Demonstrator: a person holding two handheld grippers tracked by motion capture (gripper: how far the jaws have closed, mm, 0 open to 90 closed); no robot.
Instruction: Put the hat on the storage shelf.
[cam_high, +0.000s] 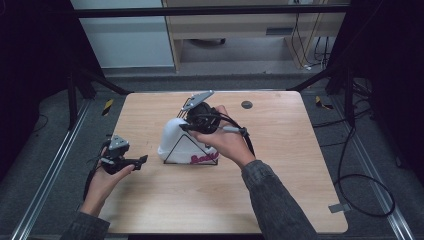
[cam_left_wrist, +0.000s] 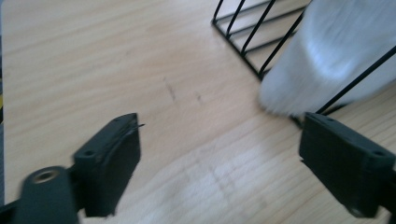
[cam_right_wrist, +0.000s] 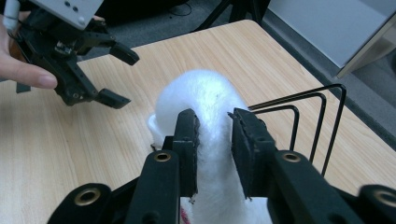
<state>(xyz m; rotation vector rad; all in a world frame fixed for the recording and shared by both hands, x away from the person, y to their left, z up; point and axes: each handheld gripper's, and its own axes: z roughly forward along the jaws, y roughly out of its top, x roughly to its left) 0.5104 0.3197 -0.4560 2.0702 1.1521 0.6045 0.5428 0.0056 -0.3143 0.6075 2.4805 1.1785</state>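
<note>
My table (cam_high: 280, 195) is a light wood top with rounded corners, and there's a small dark round disc (cam_high: 246, 104) sitting near its far edge. Off the right side a black cable (cam_high: 367, 195) loops around on the grey floor (cam_high: 45, 165), right by a metal rail (cam_high: 377, 187). A yellow-and-black striped marker (cam_high: 107, 106) lies on the floor past the far left corner, another one (cam_high: 324, 103) past the far right. Behind it all there's a pale wooden cabinet (cam_high: 250, 25).
</note>
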